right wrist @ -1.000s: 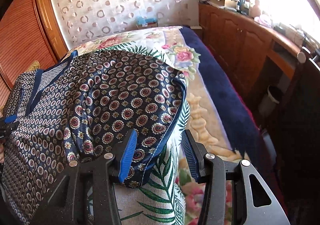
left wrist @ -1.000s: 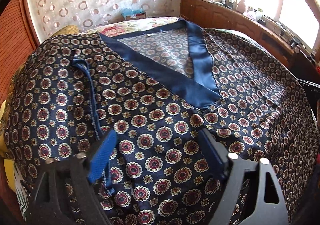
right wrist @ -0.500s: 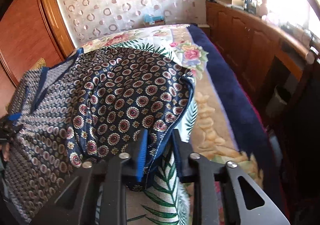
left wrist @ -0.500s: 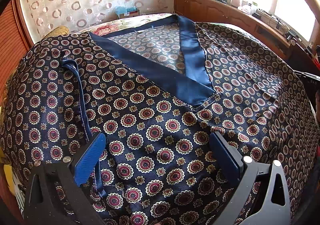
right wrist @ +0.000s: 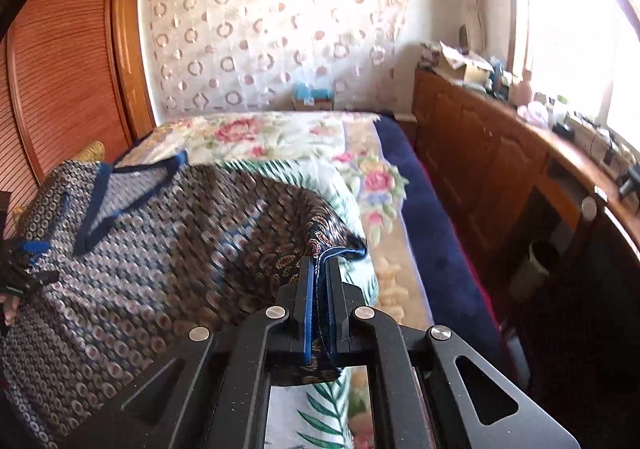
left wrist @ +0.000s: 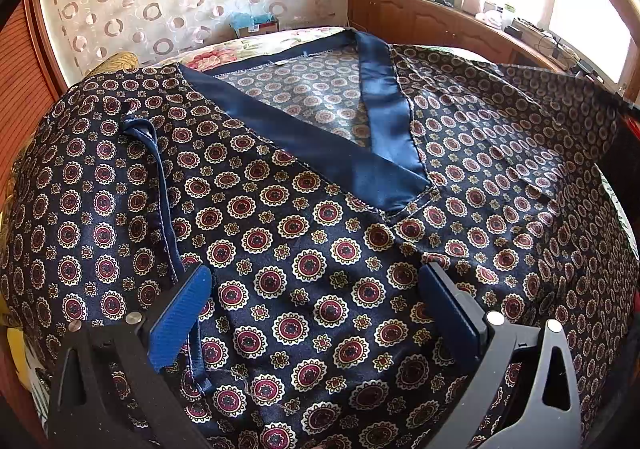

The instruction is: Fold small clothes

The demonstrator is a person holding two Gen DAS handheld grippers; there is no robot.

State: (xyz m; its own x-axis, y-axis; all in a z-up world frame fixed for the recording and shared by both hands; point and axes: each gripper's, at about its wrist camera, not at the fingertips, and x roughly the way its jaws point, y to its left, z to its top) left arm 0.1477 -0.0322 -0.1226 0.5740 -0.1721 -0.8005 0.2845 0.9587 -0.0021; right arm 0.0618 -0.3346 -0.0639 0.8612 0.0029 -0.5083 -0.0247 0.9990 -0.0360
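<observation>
A dark navy garment (left wrist: 320,209) with red and cream medallions lies spread on the bed, its plain blue V neckline band (left wrist: 312,157) facing away and a blue tie strap (left wrist: 160,201) on its left side. My left gripper (left wrist: 314,277) hovers just over the lower front, jaws wide open, nothing pinched between them. In the right wrist view the same garment (right wrist: 160,249) looks blurred. My right gripper (right wrist: 319,263) is shut on its blue-trimmed sleeve edge, which is lifted off the bed. At that view's left edge a gloved hand (right wrist: 16,281) holds the left gripper.
A floral bedspread (right wrist: 280,133) covers the bed, with a navy blanket (right wrist: 432,233) along its right side. A wooden cabinet (right wrist: 480,153) with clutter on top runs under the window. A slatted wardrobe (right wrist: 60,97) stands on the left. A small bin (right wrist: 532,269) sits by the cabinet.
The right gripper closed on the sleeve's trimmed edge and rose, pulling the fabric up. The left gripper's jaws opened wider while it stayed over the garment's front.
</observation>
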